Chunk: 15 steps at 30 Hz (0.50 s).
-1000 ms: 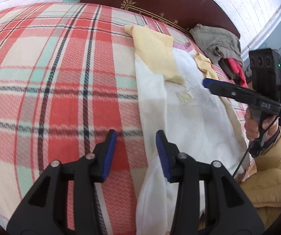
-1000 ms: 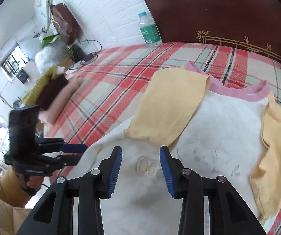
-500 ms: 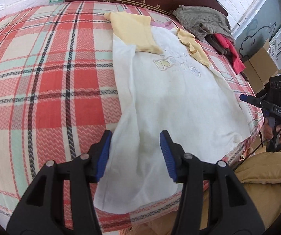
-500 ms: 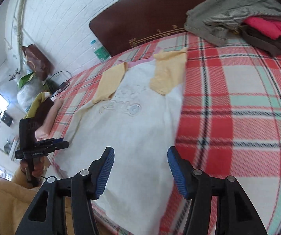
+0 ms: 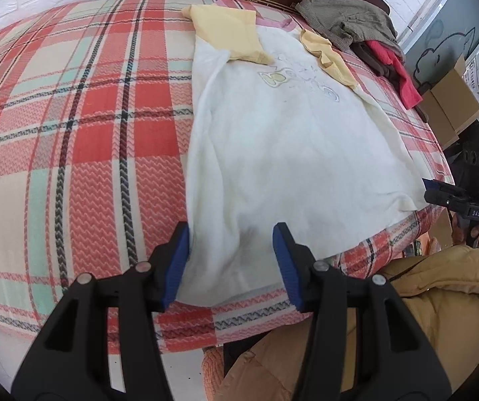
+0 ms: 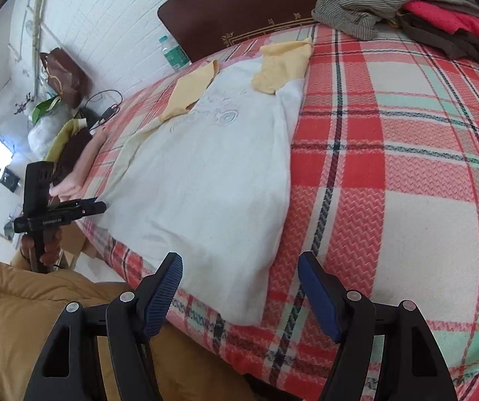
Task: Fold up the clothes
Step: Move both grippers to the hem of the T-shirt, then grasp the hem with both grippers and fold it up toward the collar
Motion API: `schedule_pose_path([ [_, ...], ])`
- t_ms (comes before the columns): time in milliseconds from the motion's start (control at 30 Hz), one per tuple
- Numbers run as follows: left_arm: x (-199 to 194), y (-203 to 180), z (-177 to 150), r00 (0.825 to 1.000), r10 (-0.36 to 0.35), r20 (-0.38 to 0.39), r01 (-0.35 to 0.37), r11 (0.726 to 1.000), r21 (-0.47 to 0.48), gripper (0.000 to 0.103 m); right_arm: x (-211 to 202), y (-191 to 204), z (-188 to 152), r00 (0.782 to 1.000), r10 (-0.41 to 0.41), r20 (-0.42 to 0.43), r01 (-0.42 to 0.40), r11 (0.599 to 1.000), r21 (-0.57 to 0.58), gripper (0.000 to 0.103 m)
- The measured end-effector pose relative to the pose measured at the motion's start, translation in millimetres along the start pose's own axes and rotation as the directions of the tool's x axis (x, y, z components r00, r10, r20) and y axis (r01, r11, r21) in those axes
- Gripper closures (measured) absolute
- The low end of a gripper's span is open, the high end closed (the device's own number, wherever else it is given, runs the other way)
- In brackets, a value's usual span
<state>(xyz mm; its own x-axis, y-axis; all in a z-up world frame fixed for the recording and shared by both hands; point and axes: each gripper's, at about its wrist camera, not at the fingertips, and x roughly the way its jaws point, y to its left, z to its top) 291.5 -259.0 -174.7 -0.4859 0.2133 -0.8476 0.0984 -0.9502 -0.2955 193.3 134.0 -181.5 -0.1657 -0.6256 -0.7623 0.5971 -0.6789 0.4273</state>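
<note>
A white shirt (image 5: pixel 283 140) with yellow sleeves and a pink collar lies flat on the plaid bed, both sleeves folded inward; it also shows in the right wrist view (image 6: pixel 206 173). My left gripper (image 5: pixel 231 264) is open, its fingers either side of the hem's left corner at the bed's near edge. My right gripper (image 6: pixel 239 294) is open, over the hem's right corner. Each gripper shows in the other's view, the right one (image 5: pixel 440 190) and the left one (image 6: pixel 86 209), both beside the bed edge.
A pile of grey, brown and red clothes (image 5: pixel 363 30) lies at the bed's far right by the dark headboard (image 6: pixel 239 10). A green bottle (image 6: pixel 172 53) stands by the headboard. A cardboard box (image 5: pixel 450 110) sits beyond the bed. My yellow jacket (image 5: pixel 406 327) is below.
Both grippers pulled back from over the shirt's chest to the hem at the near bed edge, one at each corner, and their jaws opened wider.
</note>
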Motion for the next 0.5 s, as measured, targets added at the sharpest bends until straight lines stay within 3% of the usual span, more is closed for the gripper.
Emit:
schedule_pose_path([
  [100,-0.5,1.2,-1.7,1.000,-0.004,-0.003,0.004,1.000,-0.018,0.050,2.0,0.6,-0.2,1.000,0.009,0.008,-0.010,1.000,0.013,0.029],
  [167,-0.6,0.6,-2.2,1.000,0.006,-0.007,-0.006,1.000,-0.019,0.051,3.1,2.5,-0.6,1.000,0.013,0.004,-0.013,1.000,0.007,0.042],
  [233,-0.3,0.2,-2.4,1.000,0.024,-0.011,-0.025,0.999,-0.021,0.058,6.7,4.5,-1.7,1.000,0.004,-0.001,-0.004,1.000,0.005,0.050],
  [367,-1.2,7.3,-1.0,0.998,0.055,-0.024,-0.057,0.996,-0.062,0.079,11.1,0.8,-1.3,1.000,-0.024,-0.002,0.025,0.999,0.027,0.089],
  [500,-3.9,8.5,0.1,0.998,0.047,-0.034,-0.050,0.995,-0.084,0.090,5.3,-2.4,1.3,1.000,0.013,0.019,-0.014,0.998,0.062,0.094],
])
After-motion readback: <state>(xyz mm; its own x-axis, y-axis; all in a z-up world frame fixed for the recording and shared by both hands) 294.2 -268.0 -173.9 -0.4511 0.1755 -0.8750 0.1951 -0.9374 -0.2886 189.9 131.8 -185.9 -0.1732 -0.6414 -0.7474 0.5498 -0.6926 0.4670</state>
